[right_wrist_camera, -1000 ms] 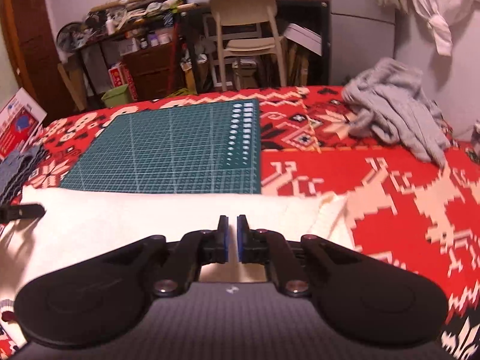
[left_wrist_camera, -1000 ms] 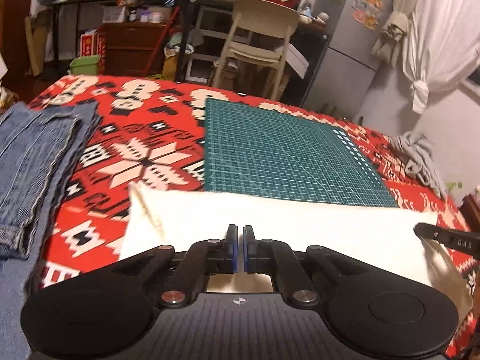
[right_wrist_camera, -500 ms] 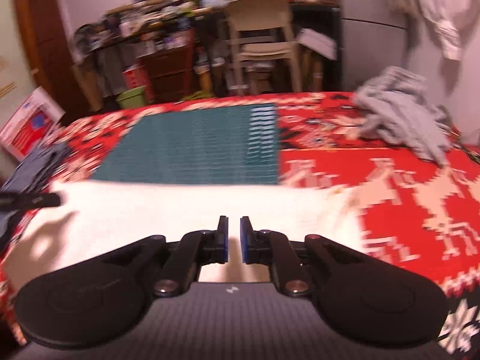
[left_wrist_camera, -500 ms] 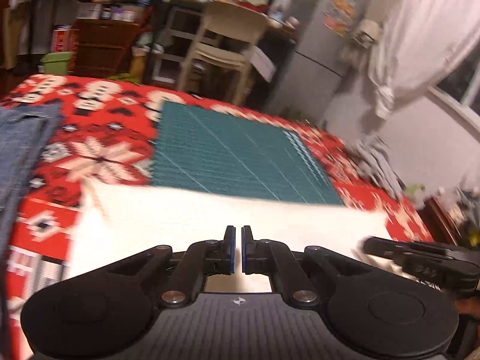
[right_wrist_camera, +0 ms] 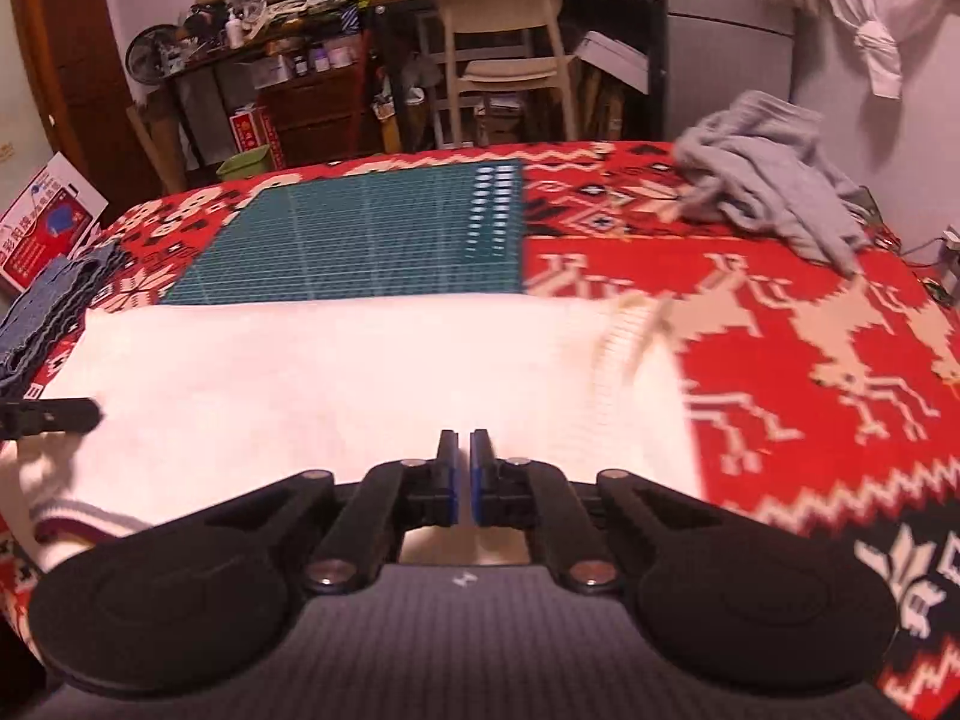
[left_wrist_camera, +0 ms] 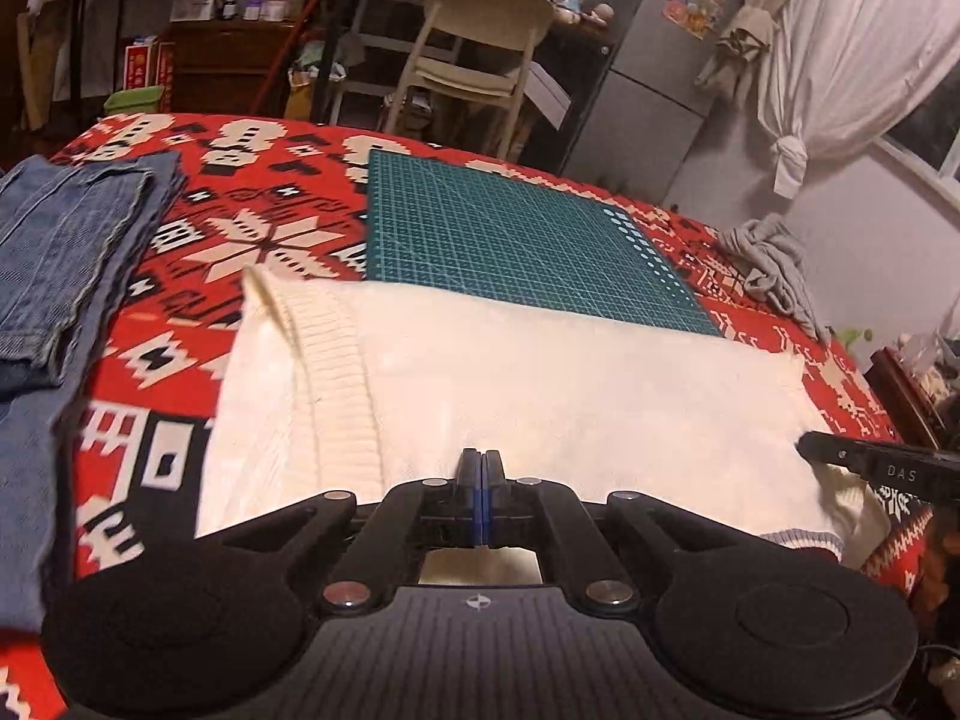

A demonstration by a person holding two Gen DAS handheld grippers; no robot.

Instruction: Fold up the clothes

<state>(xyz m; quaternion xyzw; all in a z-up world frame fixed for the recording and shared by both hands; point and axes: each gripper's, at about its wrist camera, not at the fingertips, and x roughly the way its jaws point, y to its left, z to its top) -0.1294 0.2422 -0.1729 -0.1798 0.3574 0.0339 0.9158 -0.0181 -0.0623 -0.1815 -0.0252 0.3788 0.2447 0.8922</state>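
1. Left gripper (left_wrist_camera: 480, 465): the 2 jaws are clenched, pad against pad, at the near edge of the white sweater (left_wrist_camera: 540, 372). In the right wrist view its tip sits on the sweater's left end, with cloth and a striped hem bunched under it, so it reads as pinching that edge.

2. Right gripper (right_wrist_camera: 461, 447): the jaws are closing, with only a thin slit between the pads, and they stand over the near edge of the sweater. In the left wrist view a fold of white cloth hangs from its tip, so the sweater is between the jaws.

3. Sweater: it lies as 1 long band across the near part of the red patterned blanket (left_wrist_camera: 258, 240), ribbed end to the left. Its far edge overlaps the near edge of the green cutting mat (left_wrist_camera: 510, 240).

4. Surroundings: folded jeans (left_wrist_camera: 66, 252) lie on the blanket to the left, apart from the sweater. A crumpled grey garment (right_wrist_camera: 774, 180) lies at the far right corner, well apart from it. A pale chair (left_wrist_camera: 480, 42) stands beyond the blanket, in front of a cluttered desk.
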